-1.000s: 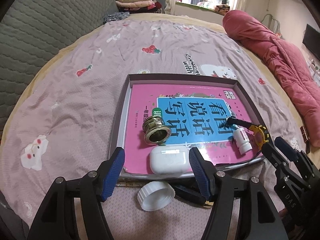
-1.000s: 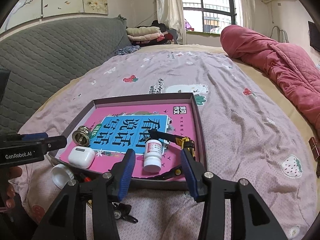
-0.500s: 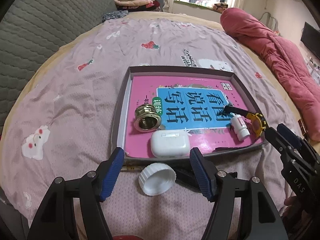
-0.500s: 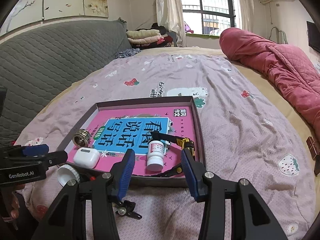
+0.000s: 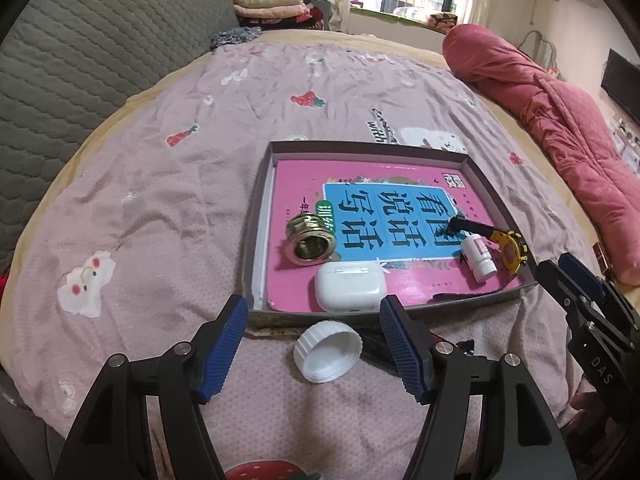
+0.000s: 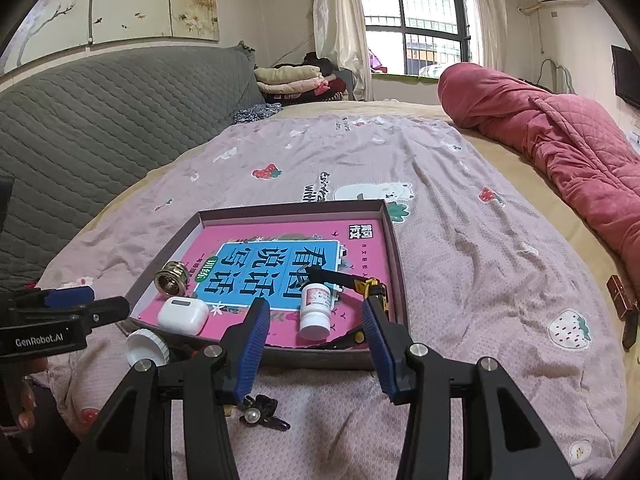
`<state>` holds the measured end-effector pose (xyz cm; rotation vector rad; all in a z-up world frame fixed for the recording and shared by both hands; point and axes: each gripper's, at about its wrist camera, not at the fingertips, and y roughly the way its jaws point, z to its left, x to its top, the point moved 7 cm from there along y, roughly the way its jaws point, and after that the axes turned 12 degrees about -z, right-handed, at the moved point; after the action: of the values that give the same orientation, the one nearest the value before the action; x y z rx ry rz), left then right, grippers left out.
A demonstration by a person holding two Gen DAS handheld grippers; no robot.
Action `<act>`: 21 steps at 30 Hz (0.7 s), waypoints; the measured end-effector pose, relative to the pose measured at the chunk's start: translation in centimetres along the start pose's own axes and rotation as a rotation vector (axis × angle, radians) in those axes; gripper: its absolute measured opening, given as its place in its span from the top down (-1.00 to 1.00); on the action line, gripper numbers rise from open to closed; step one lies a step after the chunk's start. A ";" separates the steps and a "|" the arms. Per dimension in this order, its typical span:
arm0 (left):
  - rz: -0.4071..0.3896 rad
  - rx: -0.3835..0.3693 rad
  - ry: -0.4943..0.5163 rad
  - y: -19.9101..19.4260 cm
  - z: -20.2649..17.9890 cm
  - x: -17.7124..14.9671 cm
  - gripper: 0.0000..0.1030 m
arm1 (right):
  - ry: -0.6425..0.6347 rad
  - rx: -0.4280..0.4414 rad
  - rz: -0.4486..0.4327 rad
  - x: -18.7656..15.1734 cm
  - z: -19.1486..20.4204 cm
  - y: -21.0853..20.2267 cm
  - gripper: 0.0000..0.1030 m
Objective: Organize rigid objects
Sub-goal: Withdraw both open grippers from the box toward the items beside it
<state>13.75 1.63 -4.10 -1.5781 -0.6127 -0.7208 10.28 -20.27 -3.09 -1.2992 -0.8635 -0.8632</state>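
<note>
A white screw cap (image 5: 328, 356) was seen lying on the bed's pink sheet (image 5: 160, 208), just outside the near wall of a shallow box tray (image 5: 496, 196). On the pink book (image 5: 360, 184) lining the tray lay a brass fitting (image 5: 310, 238), a white earbud case (image 5: 350, 286), a small white bottle (image 5: 478, 258) and a yellow-and-black watch (image 5: 510, 246), its strap partly hidden. The left gripper (image 5: 310, 346) was held wide open around the cap, nothing grasped. The right gripper (image 6: 316, 344) was likewise wide and empty. A small dark clip with a pearl (image 6: 260, 414) was hard to identify.
</note>
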 end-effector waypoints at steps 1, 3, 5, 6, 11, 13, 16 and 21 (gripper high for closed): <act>-0.001 -0.001 0.001 -0.1 0.1 0.0 -0.36 | -0.001 -0.001 0.001 0.0 0.0 -0.1 0.07; -0.004 -0.002 0.006 -0.4 0.1 -0.1 -0.37 | 0.001 0.001 0.003 0.0 0.0 -0.3 0.07; -0.002 -0.005 0.009 -0.6 0.1 -0.3 -0.37 | 0.003 0.006 0.005 -0.1 0.0 -0.6 0.07; -0.001 -0.006 0.013 -0.6 0.1 -0.5 -0.37 | 0.002 0.009 0.008 -0.2 0.1 -0.8 0.07; 0.001 -0.010 0.017 -1.1 0.1 -1.0 -0.37 | -0.007 0.026 0.028 -0.7 0.5 -1.4 0.07; 0.002 -0.013 0.018 -1.3 0.2 -1.1 -0.37 | -0.013 0.039 0.036 -0.9 0.8 -1.5 0.07; 0.001 -0.012 0.018 -1.6 0.3 -1.3 -0.37 | -0.024 0.053 0.050 -1.3 1.3 -1.7 0.07; 0.007 -0.014 0.022 -2.0 0.4 -1.8 -0.37 | -0.035 0.063 0.067 -1.8 1.8 -2.1 0.07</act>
<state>11.10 2.34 -4.16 -1.5828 -0.5872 -0.7380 7.55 -18.50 -3.72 -1.2845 -0.8637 -0.7574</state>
